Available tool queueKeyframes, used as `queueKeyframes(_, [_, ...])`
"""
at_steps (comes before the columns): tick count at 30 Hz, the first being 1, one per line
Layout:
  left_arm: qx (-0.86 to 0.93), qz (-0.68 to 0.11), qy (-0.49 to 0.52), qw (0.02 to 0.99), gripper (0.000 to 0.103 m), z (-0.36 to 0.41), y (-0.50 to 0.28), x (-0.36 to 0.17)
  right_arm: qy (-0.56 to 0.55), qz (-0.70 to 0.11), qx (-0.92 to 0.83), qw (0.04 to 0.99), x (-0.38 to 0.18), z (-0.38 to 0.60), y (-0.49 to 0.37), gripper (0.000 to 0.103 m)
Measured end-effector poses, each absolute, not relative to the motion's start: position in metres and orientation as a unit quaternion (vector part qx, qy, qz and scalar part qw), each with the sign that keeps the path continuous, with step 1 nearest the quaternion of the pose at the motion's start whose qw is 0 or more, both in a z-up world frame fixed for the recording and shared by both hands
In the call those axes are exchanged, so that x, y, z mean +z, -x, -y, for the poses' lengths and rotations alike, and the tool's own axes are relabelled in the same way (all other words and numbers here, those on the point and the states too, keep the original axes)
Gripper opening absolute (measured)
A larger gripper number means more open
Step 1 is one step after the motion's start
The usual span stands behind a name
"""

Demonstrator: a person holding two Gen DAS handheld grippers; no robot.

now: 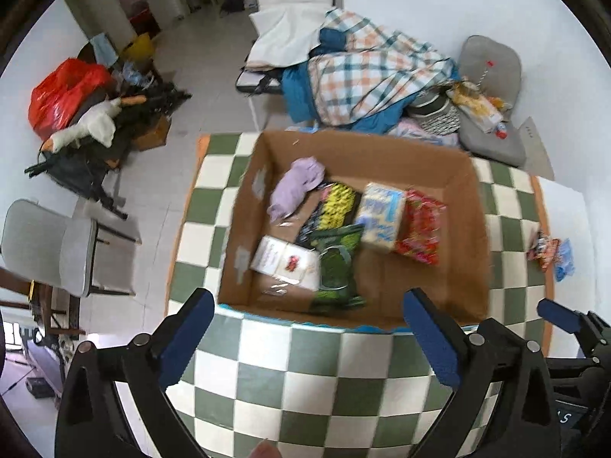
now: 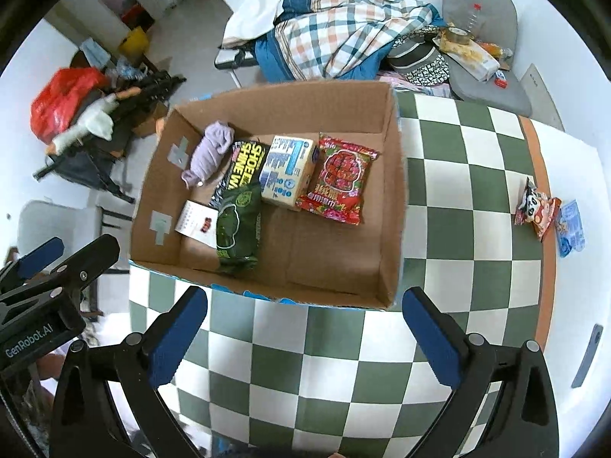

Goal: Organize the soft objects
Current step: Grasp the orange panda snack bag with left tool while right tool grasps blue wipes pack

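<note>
Soft packets still outside the cardboard box (image 2: 267,198) are what the next move seems to turn on: a red snack packet (image 2: 536,208) and a blue packet (image 2: 571,229) lie just beside each other at the right edge of the right wrist view, on the checkered desk (image 2: 439,198), well apart from the box. In the left wrist view they show only as a small blurred cluster at the right edge. Both seem to run lengthwise up and down the frame, slightly tilted.

Inside the box sit a lilac cloth roll (image 2: 210,152), a dark green packet (image 2: 238,221), a pale tissue pack (image 2: 288,175) and a red floral packet (image 2: 338,179), lined up across its floor.

Right gripper (image 2: 305,343) hangs over the desk near the box's front wall, jaws spread wide with nothing between them. Left gripper (image 1: 309,343) is likewise spread and empty. Judging from the layout, the loose packets lie up and right of the right jaws, so the right hand looks the nearer one for them.
</note>
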State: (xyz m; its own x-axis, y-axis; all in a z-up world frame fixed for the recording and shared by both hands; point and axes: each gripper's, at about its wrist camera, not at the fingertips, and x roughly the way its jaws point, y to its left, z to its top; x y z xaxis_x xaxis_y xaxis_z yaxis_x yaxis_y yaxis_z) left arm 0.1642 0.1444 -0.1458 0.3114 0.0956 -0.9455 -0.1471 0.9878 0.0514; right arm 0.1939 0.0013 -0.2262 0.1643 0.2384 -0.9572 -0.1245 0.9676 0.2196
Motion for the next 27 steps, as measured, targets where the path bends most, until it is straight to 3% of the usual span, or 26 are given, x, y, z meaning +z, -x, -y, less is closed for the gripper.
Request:
queueKeyframes(8, [-0.030,-0.585,0.005,0.811,0.101,-0.026,-0.209,-0.134,-0.108,-0.621,0.063,0.774,-0.196,0.114,-0.202,0.103])
queueKeyframes(13, [-0.122,-0.586,-0.102,0.794,0.101,0.087,-0.248,-0.164,-0.098,-0.629,-0.009,0.771,-0.204,0.220,-0.216,0.103])
queueKeyframes(20, [-0.233,-0.588,-0.302,0.714,0.101,0.225,-0.294,-0.253,-0.069,-0.678,-0.052,0.730,-0.271,0.359,-0.254,0.103])
queueKeyframes(27, [-0.297,-0.583,-0.425,0.625,0.101,0.312,-0.301,-0.345,-0.078,-0.729,-0.039,0.679,-0.365,0.442,-0.293,0.103])
